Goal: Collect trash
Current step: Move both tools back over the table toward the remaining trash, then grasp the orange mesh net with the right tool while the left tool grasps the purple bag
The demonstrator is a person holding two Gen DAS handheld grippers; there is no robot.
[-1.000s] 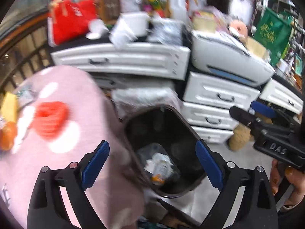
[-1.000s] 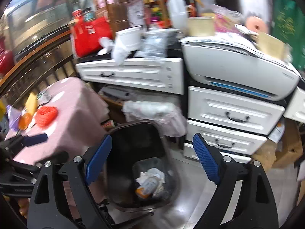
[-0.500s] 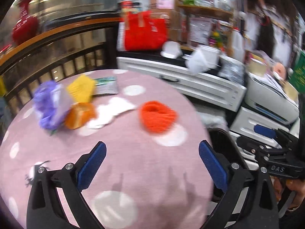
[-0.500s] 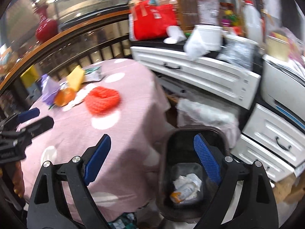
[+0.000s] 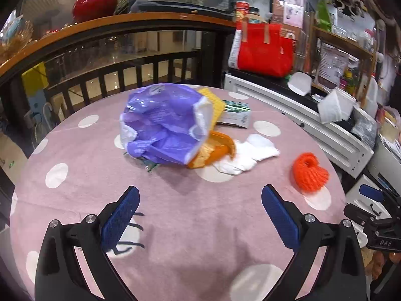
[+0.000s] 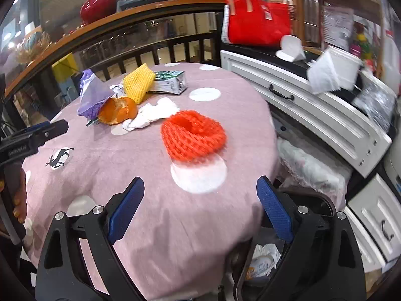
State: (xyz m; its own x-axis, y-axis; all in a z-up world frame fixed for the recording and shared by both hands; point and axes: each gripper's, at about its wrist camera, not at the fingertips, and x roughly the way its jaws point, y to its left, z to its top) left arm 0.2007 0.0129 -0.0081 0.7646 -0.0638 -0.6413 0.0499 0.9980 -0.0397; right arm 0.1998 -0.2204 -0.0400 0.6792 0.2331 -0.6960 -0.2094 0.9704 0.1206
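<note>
Trash: purple bag (image 5: 164, 123), orange peel (image 6: 117, 110), white tissue (image 5: 246, 154), yellow foam net (image 6: 137, 82), carton (image 6: 170, 82) clustered mid-table; red foam net (image 6: 193, 135) apart, nr right edge.
Table (image 5: 200, 225): pink cloth, white dots.
Bin (image 6: 318, 205): floor, right of table.
L gripper (image 5: 200, 215): wide, empty, jaws just been opening.
R gripper (image 6: 200, 208): wide, empty.

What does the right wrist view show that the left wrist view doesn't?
Right wrist only: the trash bin below the table edge, with crumpled trash inside.

Left wrist only: the purple bag broadside.

Both: the pink dotted tablecloth, orange foam net, orange peel, white tissue, yellow foam net, and each view's own open gripper, left and right.
</note>
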